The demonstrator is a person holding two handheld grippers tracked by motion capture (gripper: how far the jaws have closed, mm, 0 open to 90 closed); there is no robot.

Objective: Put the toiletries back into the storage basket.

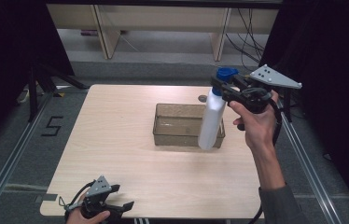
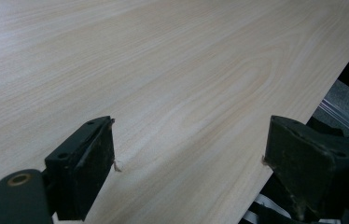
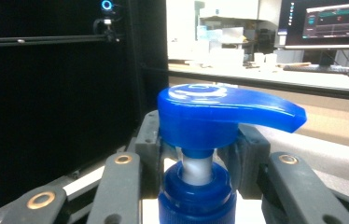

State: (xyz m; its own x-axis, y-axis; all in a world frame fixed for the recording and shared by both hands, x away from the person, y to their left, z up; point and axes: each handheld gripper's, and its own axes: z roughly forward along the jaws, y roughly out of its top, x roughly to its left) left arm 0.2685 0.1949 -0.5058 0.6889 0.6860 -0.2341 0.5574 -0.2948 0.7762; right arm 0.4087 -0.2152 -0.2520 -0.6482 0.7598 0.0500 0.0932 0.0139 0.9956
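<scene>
The pump bottle [image 1: 212, 116] hung above the clear plastic bin's [image 1: 163, 126] right end, the right gripper [image 1: 224, 88] clenched on its neck under the blue pump head [image 3: 219, 114], probably for lowering in. The left gripper [image 1: 116, 203] rested released at the table's [image 1: 116, 140] near edge.

My left gripper [image 2: 189, 154] hangs over the pale wood-grain counter [image 2: 163, 70], its two black jaws spread wide with bare wood between them. The counter's edge runs diagonally past my right jaw.
</scene>
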